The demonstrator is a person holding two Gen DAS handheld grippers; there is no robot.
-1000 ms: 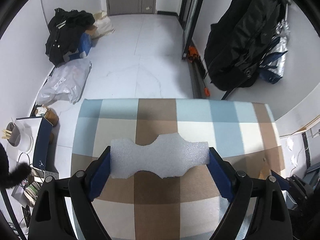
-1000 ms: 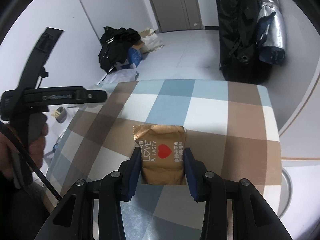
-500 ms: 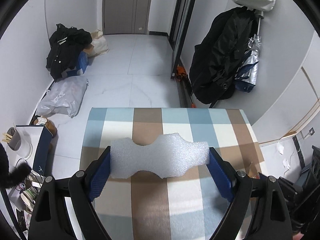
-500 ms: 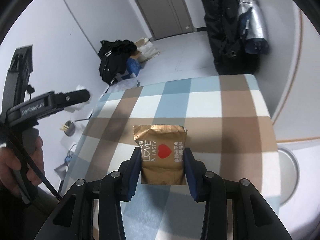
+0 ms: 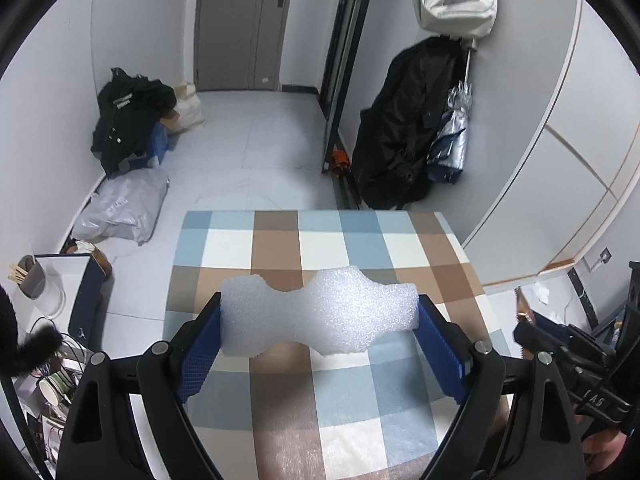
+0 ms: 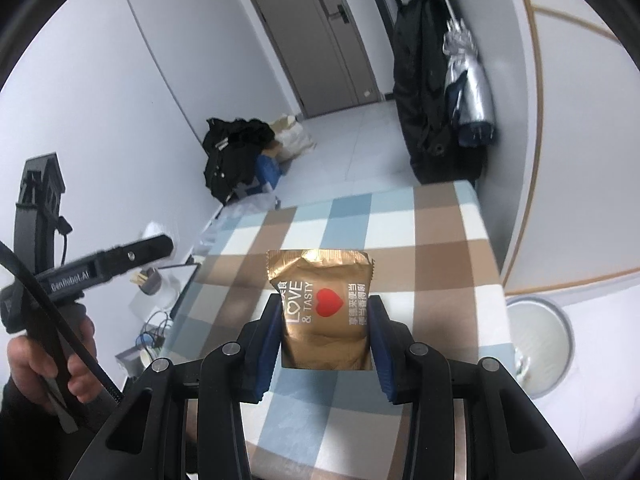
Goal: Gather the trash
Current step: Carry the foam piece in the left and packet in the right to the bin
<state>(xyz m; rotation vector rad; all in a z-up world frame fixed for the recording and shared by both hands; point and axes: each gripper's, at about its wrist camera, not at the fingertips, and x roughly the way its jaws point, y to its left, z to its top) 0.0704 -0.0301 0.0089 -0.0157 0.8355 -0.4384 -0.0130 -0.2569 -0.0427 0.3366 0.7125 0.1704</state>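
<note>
Two bits of trash, both held up above the checked table (image 5: 280, 420). The left claw (image 5: 319, 334) is clamped wide on the ends of a white foam piece (image 5: 320, 316): probably featherlight, squashy, easily dented. The right claw (image 6: 325, 322) pinches a gold snack packet (image 6: 322, 308) by its sides; looks crinkly, maybe slippery.

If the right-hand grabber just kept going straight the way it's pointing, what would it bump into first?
Most likely the checkered tabletop. The right gripper, shut on the gold snack packet, angles downward over it, and nothing else shows ahead on the cloth. Depth is hard to judge in this fisheye view.
</note>
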